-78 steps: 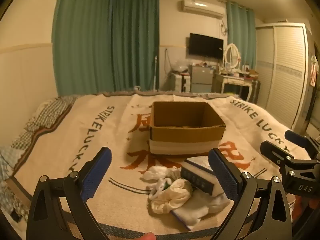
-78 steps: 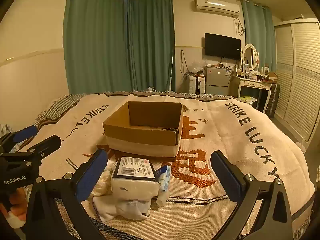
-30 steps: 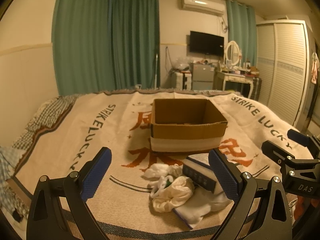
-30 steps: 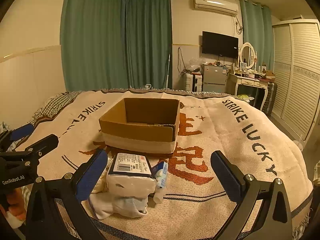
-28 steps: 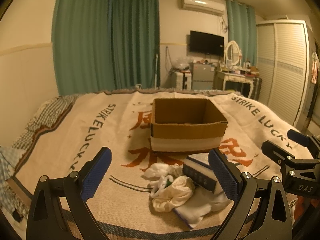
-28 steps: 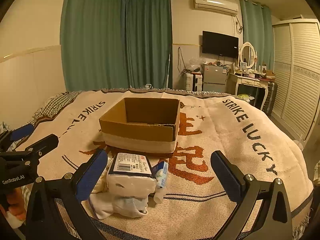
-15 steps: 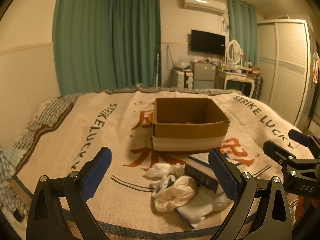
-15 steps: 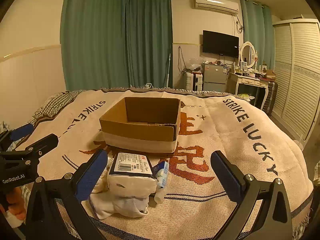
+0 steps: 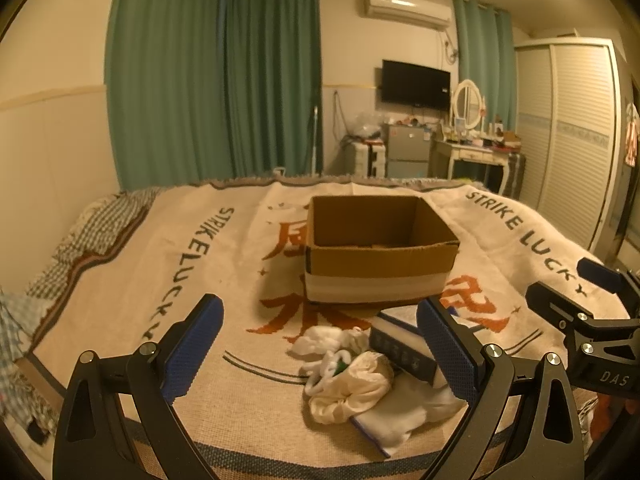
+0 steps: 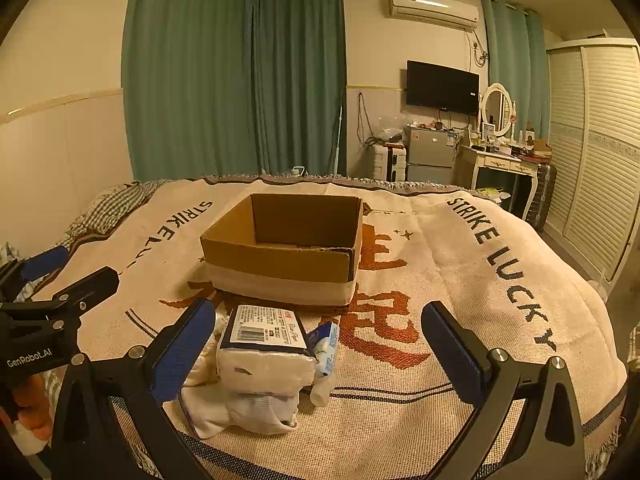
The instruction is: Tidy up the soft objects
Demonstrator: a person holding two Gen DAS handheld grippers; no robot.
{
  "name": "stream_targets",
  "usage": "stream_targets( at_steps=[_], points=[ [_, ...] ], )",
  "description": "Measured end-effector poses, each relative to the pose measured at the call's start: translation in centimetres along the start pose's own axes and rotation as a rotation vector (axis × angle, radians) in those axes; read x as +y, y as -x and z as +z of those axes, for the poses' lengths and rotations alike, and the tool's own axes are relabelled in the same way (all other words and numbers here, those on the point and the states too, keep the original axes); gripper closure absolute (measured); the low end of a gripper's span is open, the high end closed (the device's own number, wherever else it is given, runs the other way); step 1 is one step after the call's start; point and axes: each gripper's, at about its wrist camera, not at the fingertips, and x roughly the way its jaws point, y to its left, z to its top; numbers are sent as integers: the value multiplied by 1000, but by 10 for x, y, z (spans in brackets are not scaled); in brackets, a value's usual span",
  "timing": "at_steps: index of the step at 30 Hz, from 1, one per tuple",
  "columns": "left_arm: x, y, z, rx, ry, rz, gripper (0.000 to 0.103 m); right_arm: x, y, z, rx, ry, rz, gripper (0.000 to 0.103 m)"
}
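An open cardboard box [image 9: 380,256] stands on the bed blanket [image 9: 240,280]; it also shows in the right wrist view [image 10: 288,256]. In front of it lies a pile: crumpled white cloths [image 9: 352,380], a wrapped tissue pack [image 10: 264,348] and a small blue-white tube [image 10: 326,348]. My left gripper [image 9: 320,348] is open and empty, just short of the pile. My right gripper [image 10: 320,344] is open and empty, with the tissue pack between its fingers' lines. Each gripper shows at the edge of the other's view.
The bed's front edge runs just under the pile. A checked pillow [image 9: 92,236] lies at the left. Beyond the bed stand green curtains [image 9: 216,100], a dressing table [image 9: 476,156] and a wardrobe [image 9: 576,152].
Both views have shifted very slightly; the grippers stay open and hover in almost the same place. Nothing on the bed has moved.
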Motion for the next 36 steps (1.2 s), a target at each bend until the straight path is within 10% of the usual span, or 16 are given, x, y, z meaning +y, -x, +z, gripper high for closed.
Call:
stream_targets(
  at_steps=[22,36],
  points=[
    [-4,1,1,-11,-17,-21,4,5,7,0,1,18,11,0],
    [11,-53,-35,158,-10,25,5,25,-63,-32,222,48,122,1]
  ],
)
